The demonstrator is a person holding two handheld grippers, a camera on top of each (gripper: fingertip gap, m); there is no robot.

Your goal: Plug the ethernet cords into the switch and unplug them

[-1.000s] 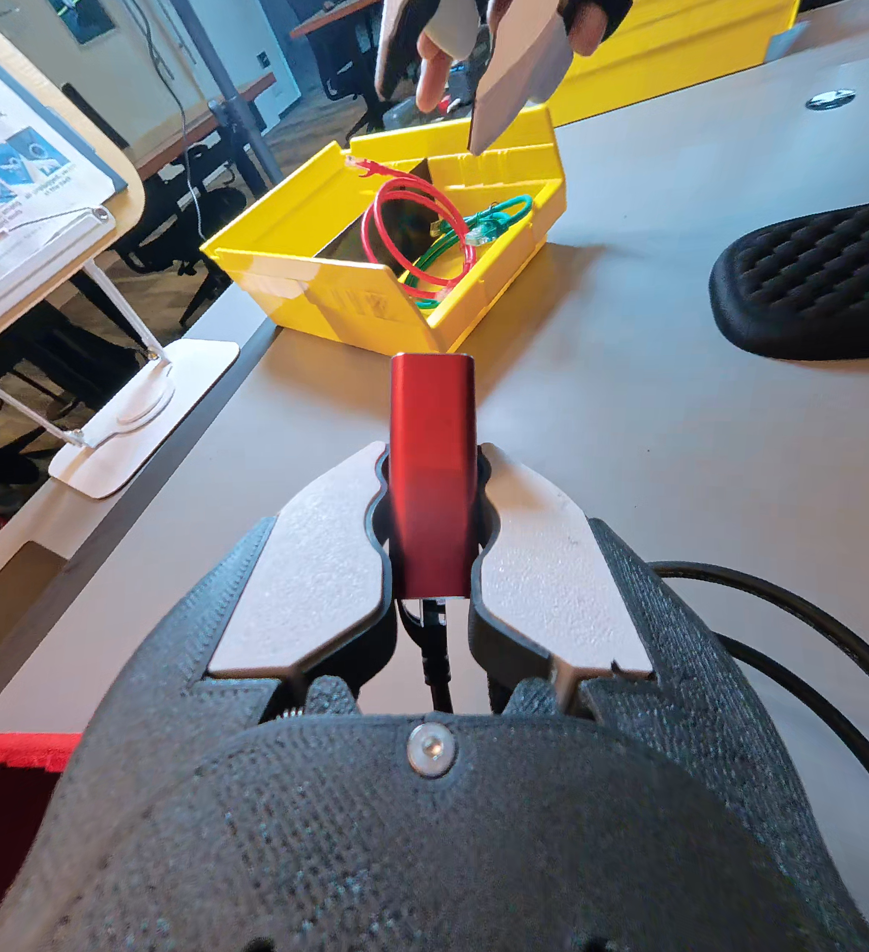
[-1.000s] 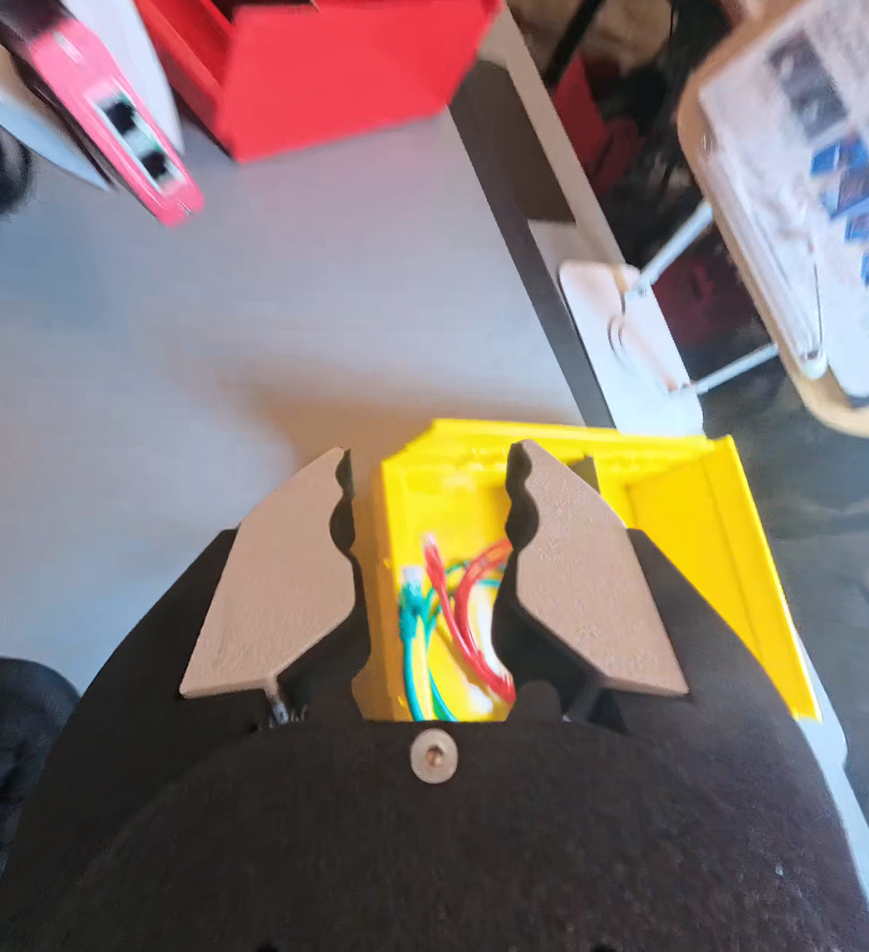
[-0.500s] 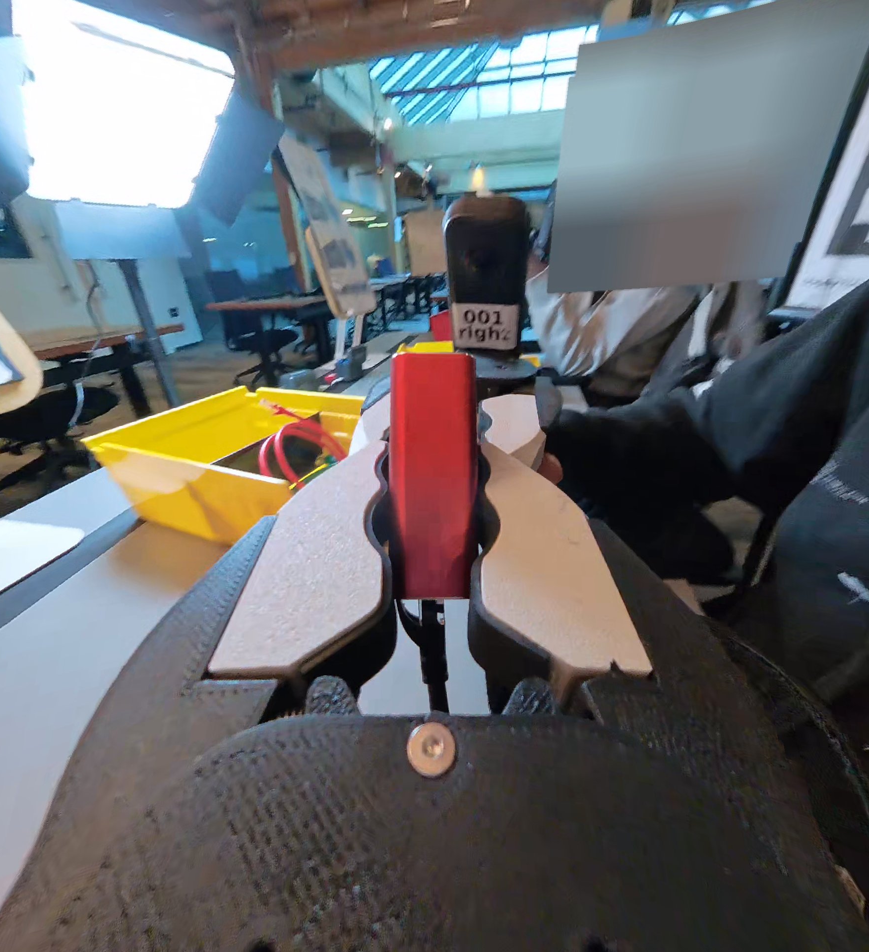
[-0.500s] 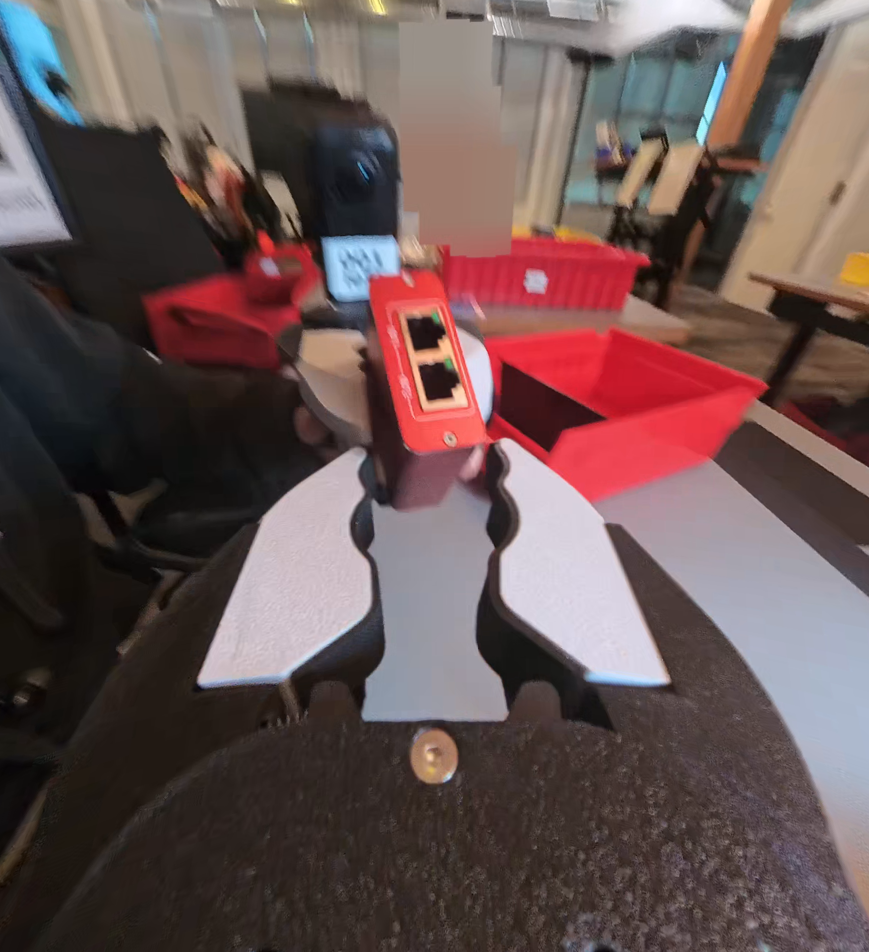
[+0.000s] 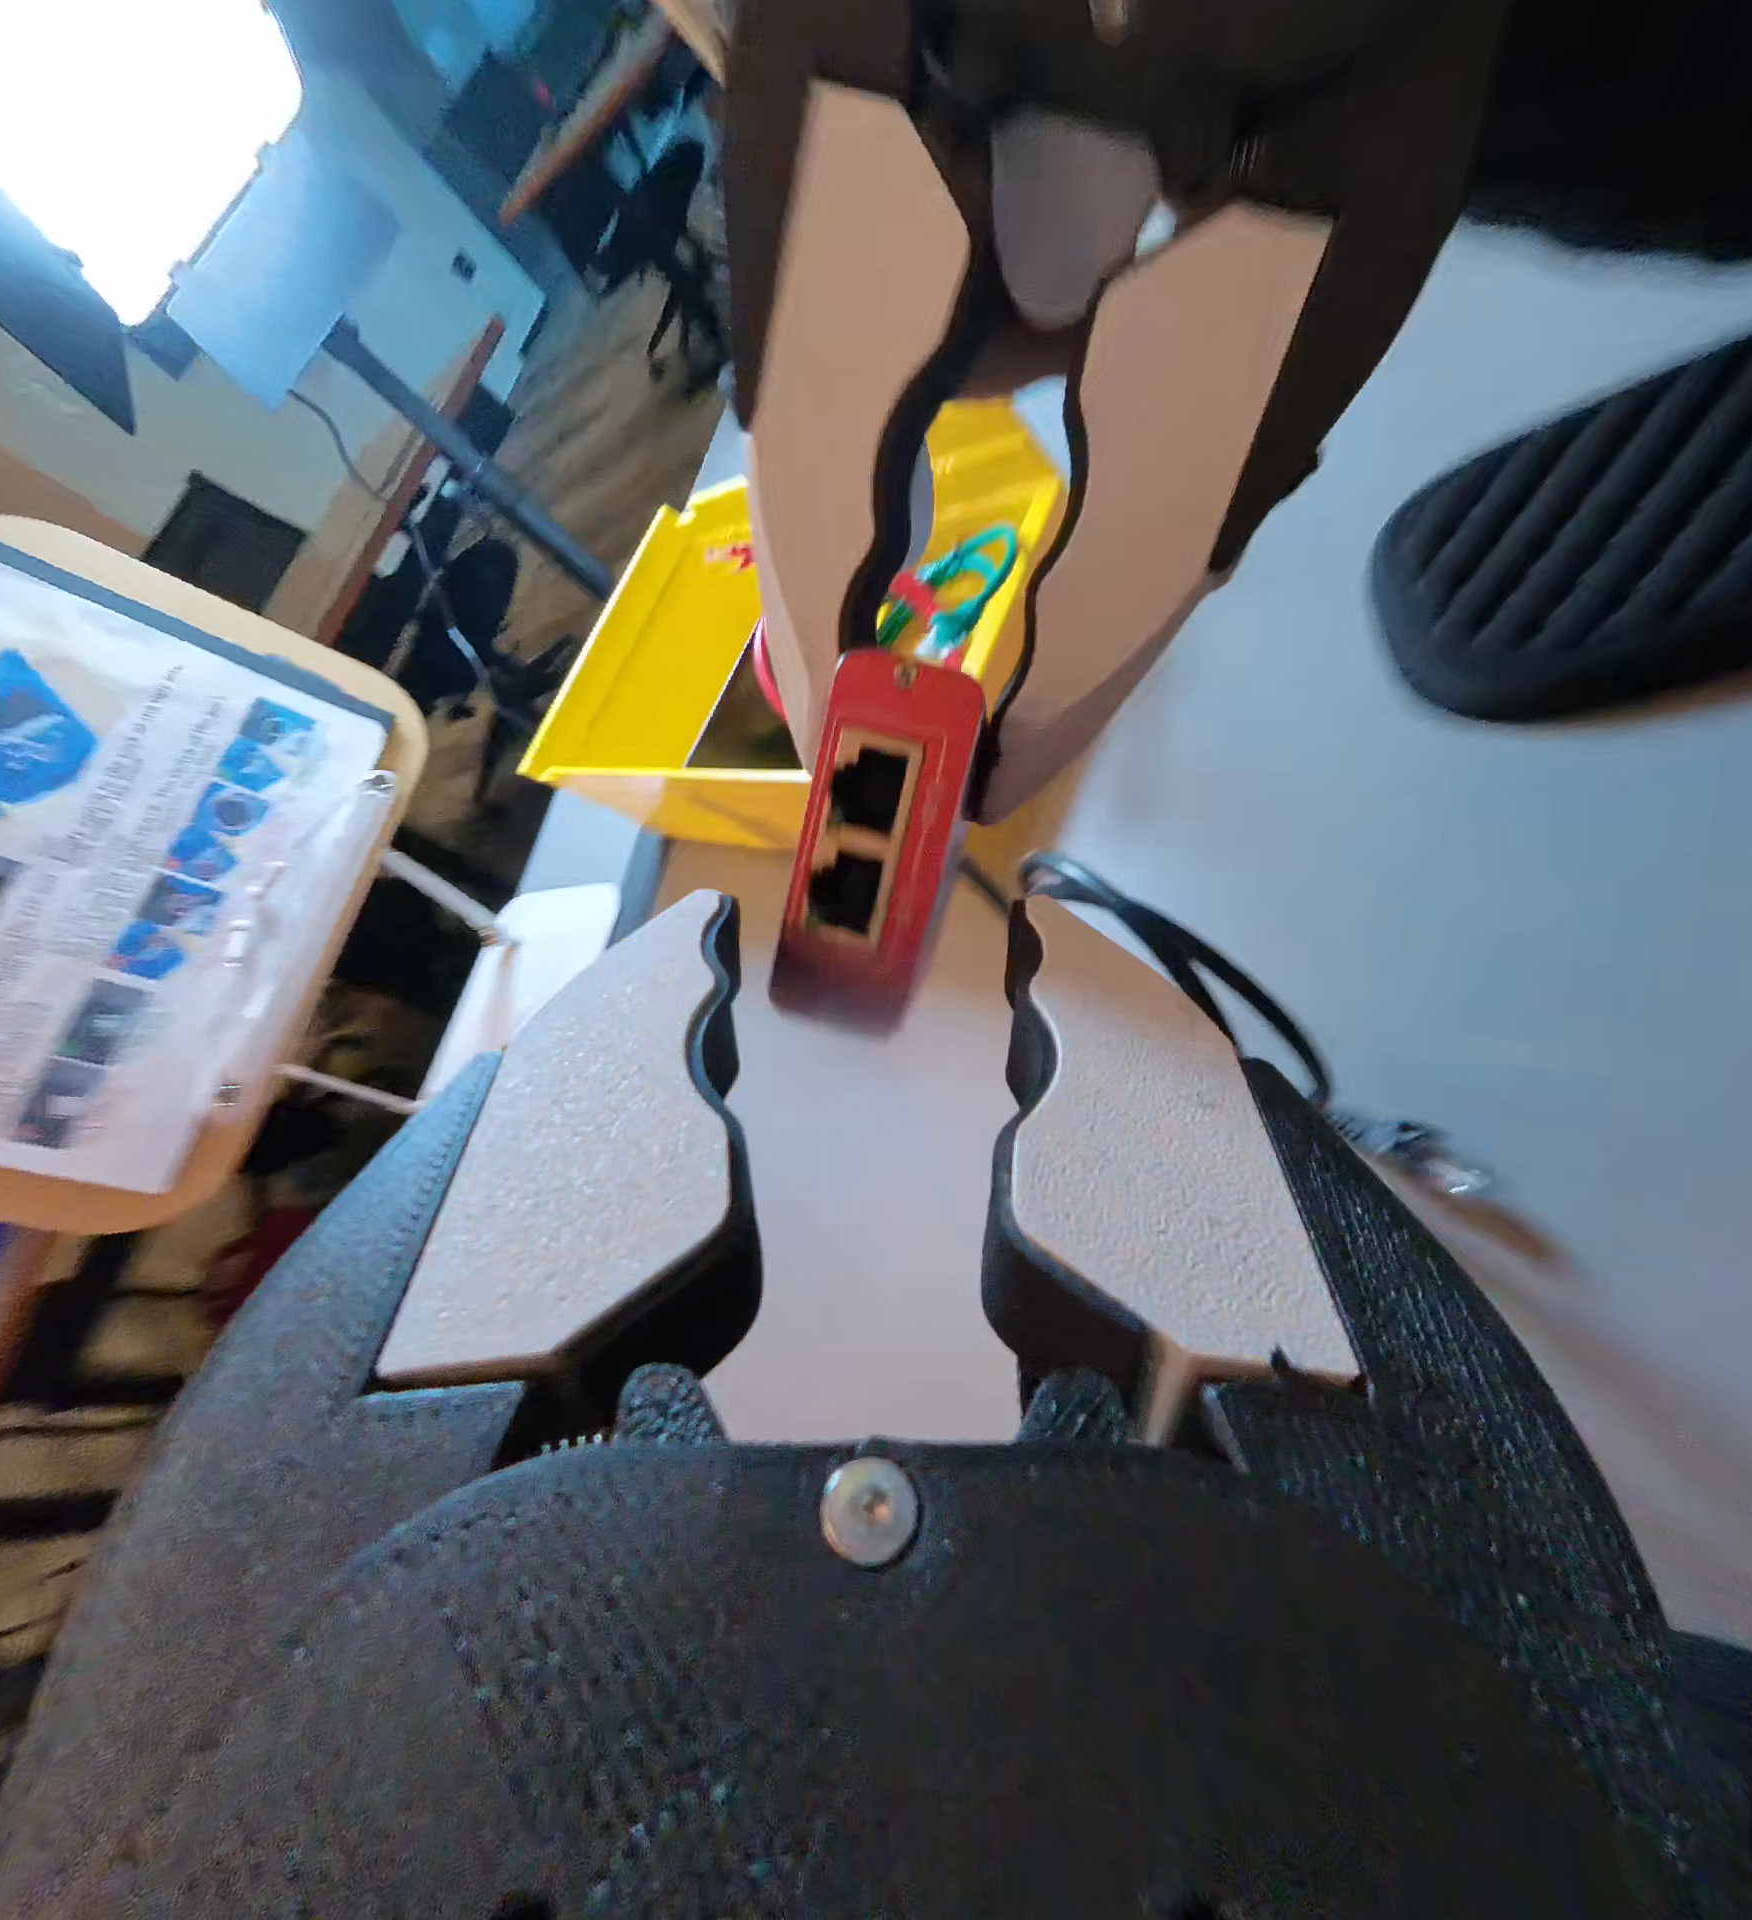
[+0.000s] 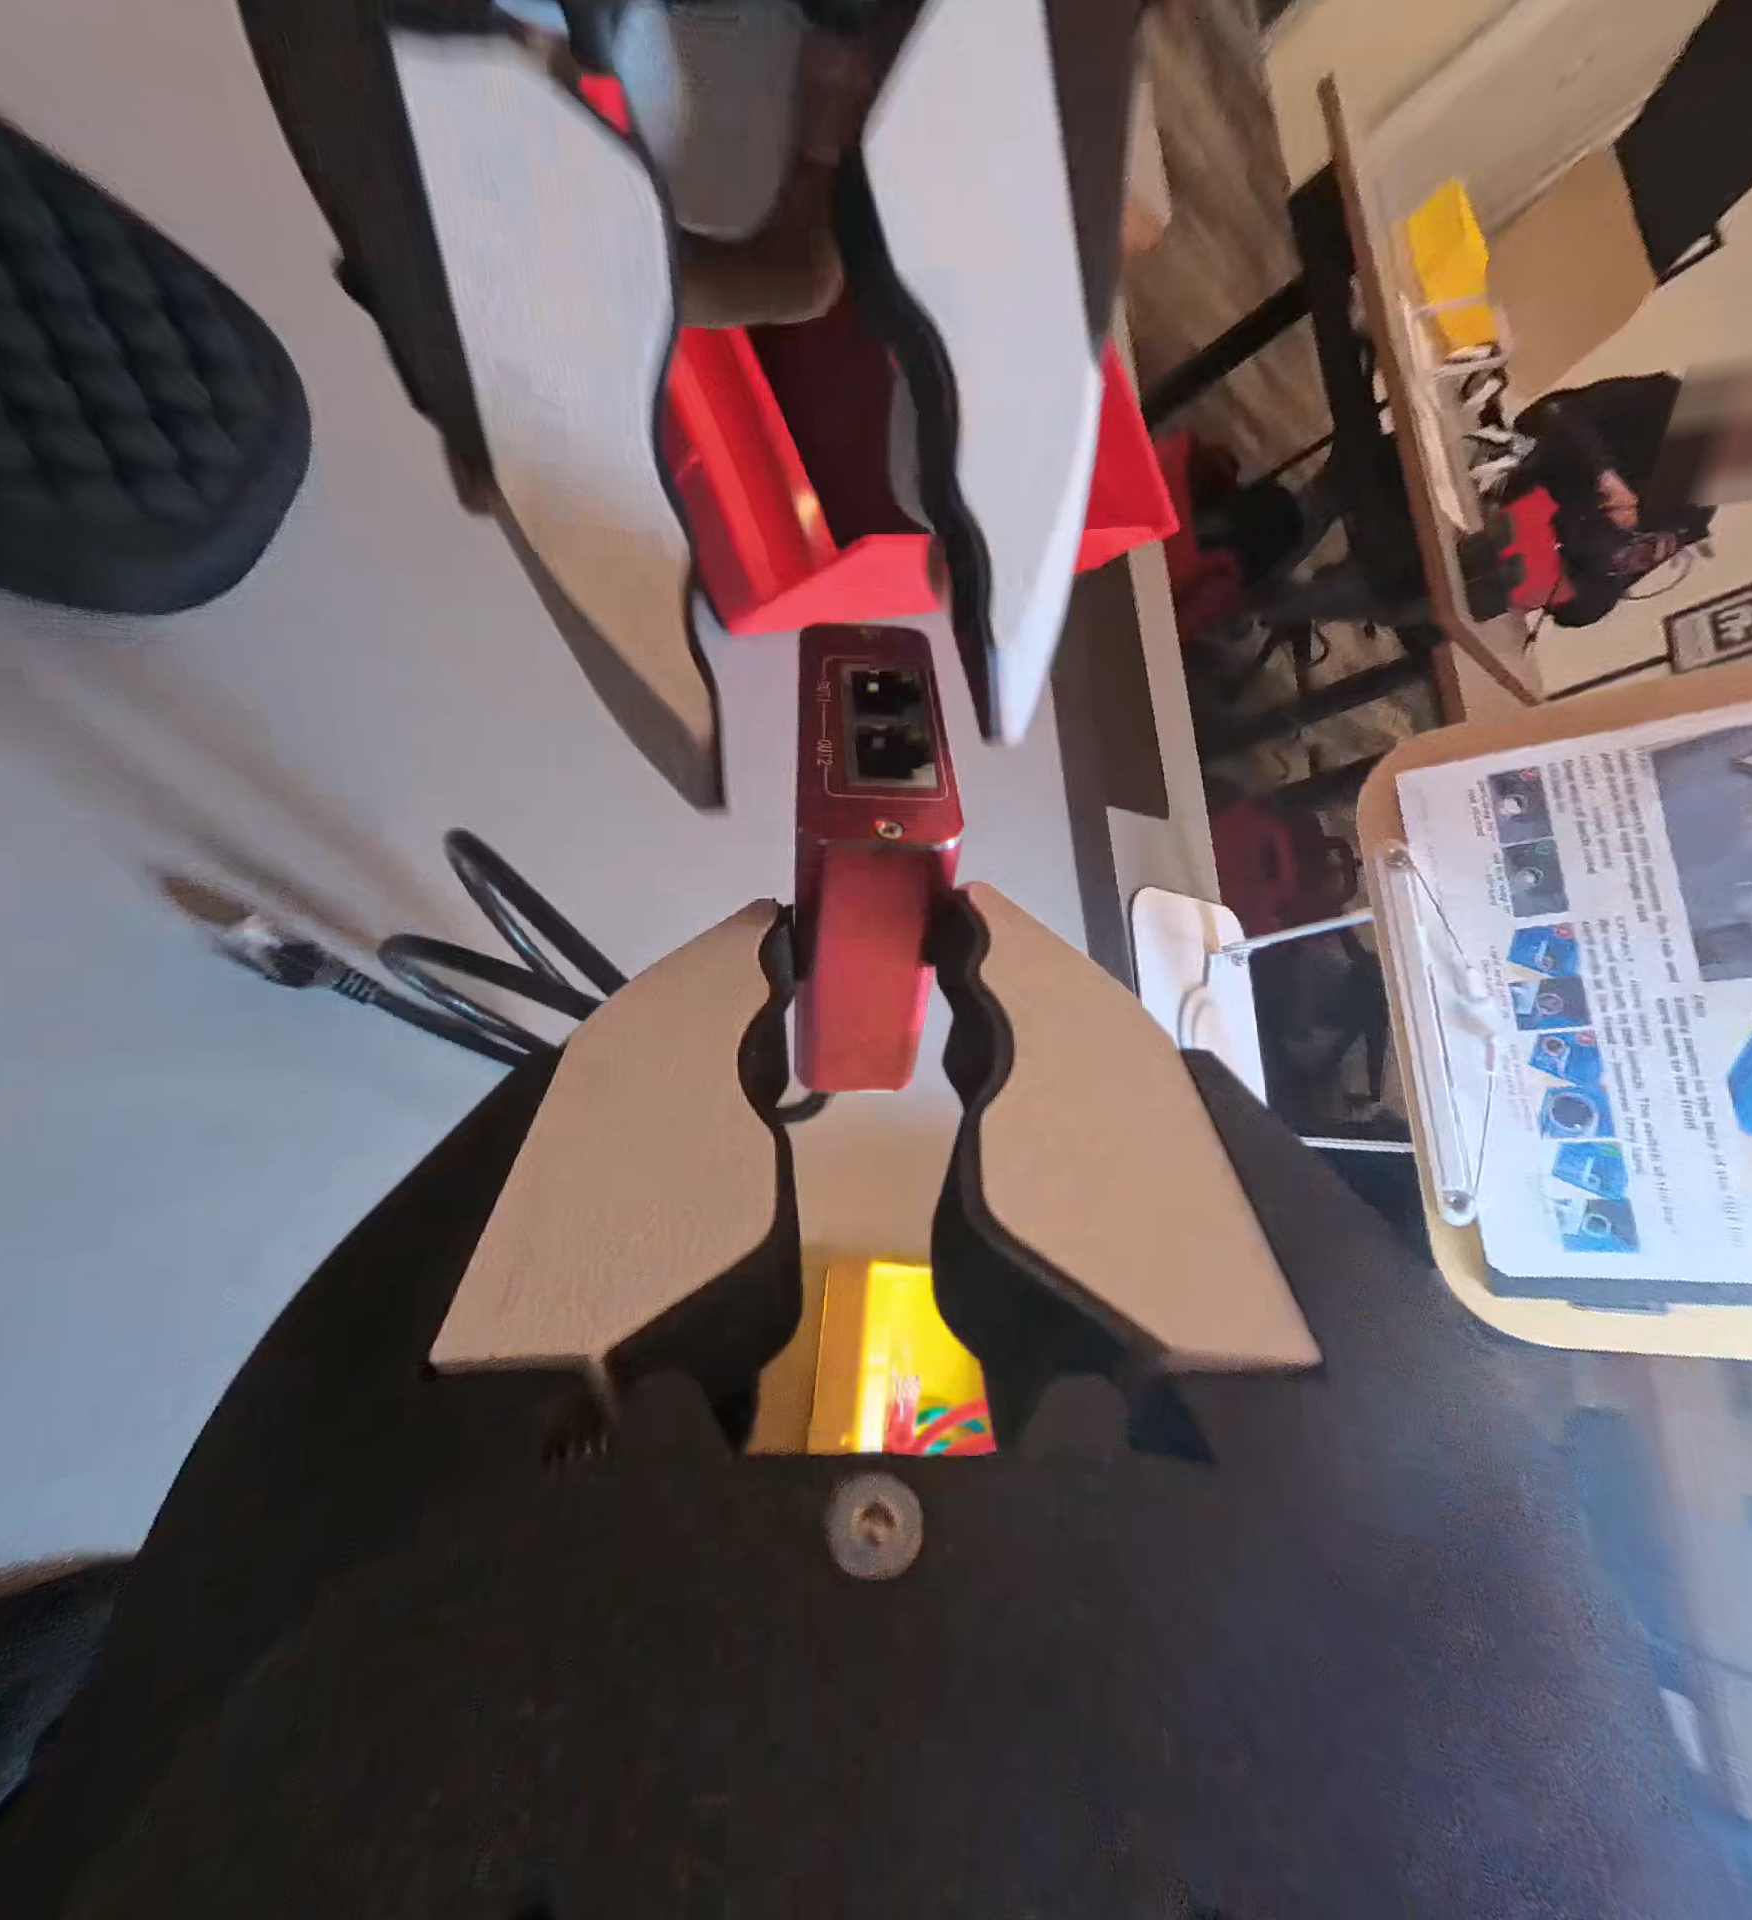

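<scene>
Right gripper (image 6: 867, 940) clamped on the red switch (image 6: 867, 831); left gripper (image 5: 867, 956) agape, empty, facing its ports.

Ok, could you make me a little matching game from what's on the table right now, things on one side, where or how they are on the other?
Things:
1. left claw
2. right claw
3. red and green cords
4. black cable

States:
a. lying on the grey table
b. open, holding nothing
c. inside the yellow bin
d. shut on the red switch

Pairs: 1-b, 2-d, 3-c, 4-a
</scene>
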